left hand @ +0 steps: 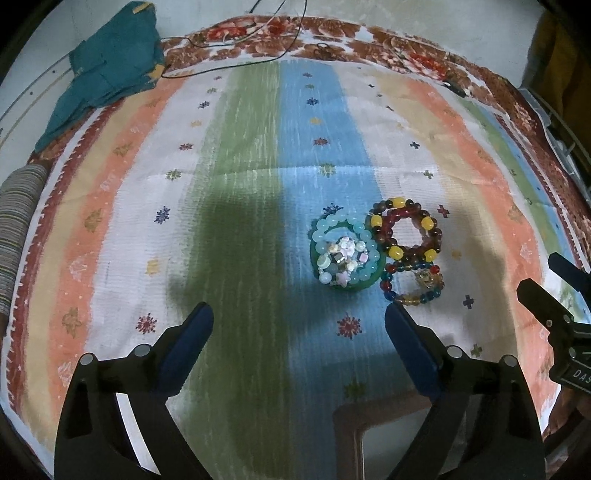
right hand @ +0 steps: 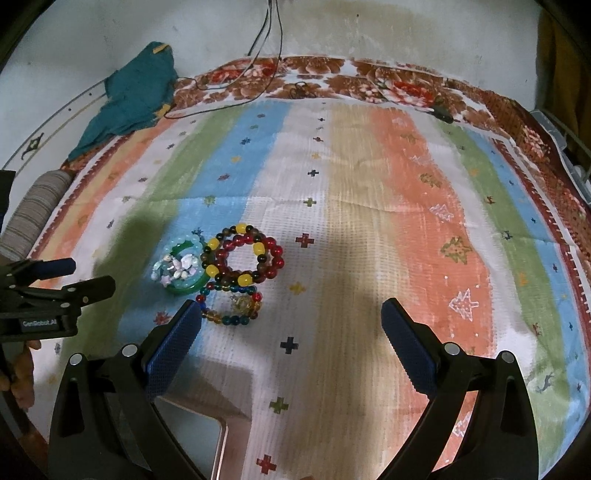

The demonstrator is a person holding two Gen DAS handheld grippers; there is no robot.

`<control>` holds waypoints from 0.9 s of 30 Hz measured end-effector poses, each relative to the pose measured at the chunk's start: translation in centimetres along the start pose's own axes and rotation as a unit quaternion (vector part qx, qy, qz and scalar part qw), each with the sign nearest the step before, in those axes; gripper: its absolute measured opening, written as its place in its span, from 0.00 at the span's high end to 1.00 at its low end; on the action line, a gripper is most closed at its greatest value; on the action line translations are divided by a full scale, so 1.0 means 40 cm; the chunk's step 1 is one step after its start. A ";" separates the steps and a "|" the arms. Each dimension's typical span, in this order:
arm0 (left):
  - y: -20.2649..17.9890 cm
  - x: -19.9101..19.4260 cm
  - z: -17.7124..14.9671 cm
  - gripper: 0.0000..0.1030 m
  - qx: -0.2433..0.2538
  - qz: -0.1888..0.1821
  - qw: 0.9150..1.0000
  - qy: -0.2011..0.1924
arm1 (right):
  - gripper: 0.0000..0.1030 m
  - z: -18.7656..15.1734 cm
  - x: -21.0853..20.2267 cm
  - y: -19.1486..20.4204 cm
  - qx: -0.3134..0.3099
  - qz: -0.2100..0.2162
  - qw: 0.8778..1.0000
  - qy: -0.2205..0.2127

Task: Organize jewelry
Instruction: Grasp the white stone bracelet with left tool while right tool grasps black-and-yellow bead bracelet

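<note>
Work surface: a striped cloth in green, blue, white, tan and orange bands with small cross and star motifs, laid over a brown floral blanket whose border shows along the far edge. Beyond that, a pale stained wall with thin dark cables hanging onto the blanket. A crumpled teal cloth lies far left of both tongs; a striped roll sits at the left edge.

Left gripper — jaws wide apart, nothing between them. Right gripper — jaws also spread, empty.

Jewelry: pale blue bead bracelet on a green ring, red-and-yellow bead bracelet touching it, small multicolour bracelet just below — ahead of the left gripper's right finger, just beyond the right gripper's left fingertip.
</note>
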State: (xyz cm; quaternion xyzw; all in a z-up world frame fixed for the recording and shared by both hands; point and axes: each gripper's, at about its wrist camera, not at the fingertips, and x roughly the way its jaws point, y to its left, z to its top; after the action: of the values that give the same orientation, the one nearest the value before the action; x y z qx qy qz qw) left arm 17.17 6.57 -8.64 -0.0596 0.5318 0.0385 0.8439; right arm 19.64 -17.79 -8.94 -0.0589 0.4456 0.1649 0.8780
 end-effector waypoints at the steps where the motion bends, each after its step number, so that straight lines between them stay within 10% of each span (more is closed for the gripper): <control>1: 0.001 0.006 0.003 0.14 -0.001 -0.003 1.000 0.003 | 0.04 0.001 0.005 0.000 0.000 0.000 1.000 0.001; 27: 0.010 0.121 0.049 0.36 -0.002 -0.024 0.999 0.036 | 0.17 0.065 0.130 0.028 -0.016 -0.007 0.999 0.031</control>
State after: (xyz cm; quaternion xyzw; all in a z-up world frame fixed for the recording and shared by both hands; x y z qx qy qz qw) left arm 20.95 7.24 -12.20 -0.0753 0.5605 0.0171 0.8245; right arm 24.09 -14.87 -11.53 -0.0816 0.4690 0.1637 0.8640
